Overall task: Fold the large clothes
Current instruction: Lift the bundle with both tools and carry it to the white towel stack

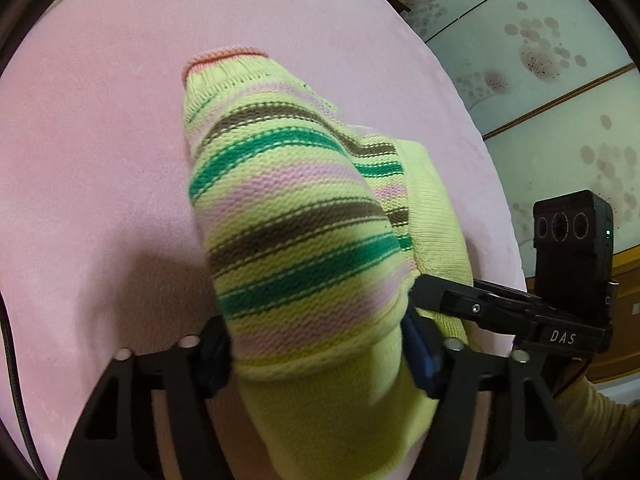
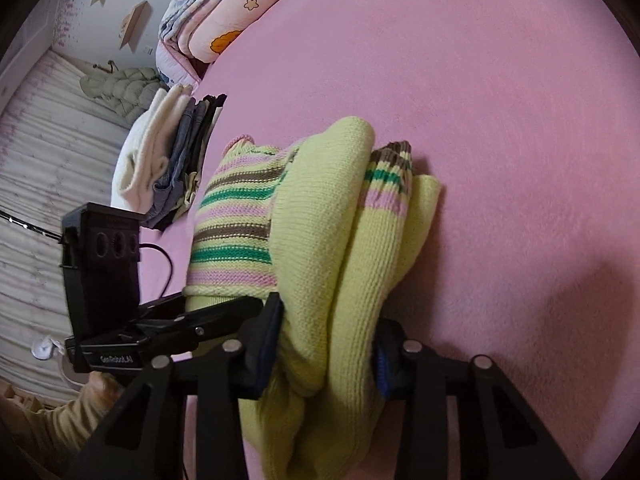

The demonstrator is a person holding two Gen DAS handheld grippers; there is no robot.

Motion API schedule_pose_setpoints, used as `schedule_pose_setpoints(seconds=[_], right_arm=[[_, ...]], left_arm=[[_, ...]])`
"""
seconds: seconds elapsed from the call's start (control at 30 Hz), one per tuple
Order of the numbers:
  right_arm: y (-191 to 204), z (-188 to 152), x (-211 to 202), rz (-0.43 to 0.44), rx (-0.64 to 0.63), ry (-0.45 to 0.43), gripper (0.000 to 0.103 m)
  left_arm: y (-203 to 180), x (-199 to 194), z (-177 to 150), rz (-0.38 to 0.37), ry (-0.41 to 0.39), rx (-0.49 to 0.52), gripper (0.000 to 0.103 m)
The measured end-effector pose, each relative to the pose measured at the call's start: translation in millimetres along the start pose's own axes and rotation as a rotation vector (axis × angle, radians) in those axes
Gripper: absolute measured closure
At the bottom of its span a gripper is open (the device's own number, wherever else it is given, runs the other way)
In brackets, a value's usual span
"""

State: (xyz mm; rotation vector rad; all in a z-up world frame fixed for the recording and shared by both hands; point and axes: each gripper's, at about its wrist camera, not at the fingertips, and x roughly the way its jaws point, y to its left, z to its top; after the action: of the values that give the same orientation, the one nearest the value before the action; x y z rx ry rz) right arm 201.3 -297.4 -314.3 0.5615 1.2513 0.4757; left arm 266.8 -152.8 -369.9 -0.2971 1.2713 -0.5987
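light: soft, even | shadows: faint | edges: fisheye-warped (dark corners)

Probably bedroom: pink bed (image 2: 480, 80), folded quilts (image 2: 208, 12)

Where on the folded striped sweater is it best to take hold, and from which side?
Probably at the near thick folded edge of the striped sweater, coming from the near side, as both grippers already do. There the layers stack into one bundle on the pink bed cover, so the left gripper and right gripper pinch all layers together.
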Motion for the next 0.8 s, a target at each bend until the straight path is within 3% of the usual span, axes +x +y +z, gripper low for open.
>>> schedule_pose_setpoints(seconds=[0.23,0.53,0.6,0.8], right_arm=[[53.9,-2.6,-39.4,-0.057,-0.060,-0.025,0.069],[166.3,-4.2,-131.7,-0.007,-0.151,-0.068,0.069],[188.8,-2.7,-143.5,0.011,-0.177,-0.076,0.069],[264.5,-0.3,-138.1,0.028,-0.286,-0.090,0.069]], left_arm=[[-47.8,-59.8,-3.4,0.069,-0.017,0.047,0.045],[-118.1,-207.5,-8.5,0.148,-0.078,0.080,0.045],[-122.3,-241.0,-10.7,0.167,-0.100,0.091,0.044],[-80.1,-328.0,-24.0,0.214,-0.127,0.103,0.044]])
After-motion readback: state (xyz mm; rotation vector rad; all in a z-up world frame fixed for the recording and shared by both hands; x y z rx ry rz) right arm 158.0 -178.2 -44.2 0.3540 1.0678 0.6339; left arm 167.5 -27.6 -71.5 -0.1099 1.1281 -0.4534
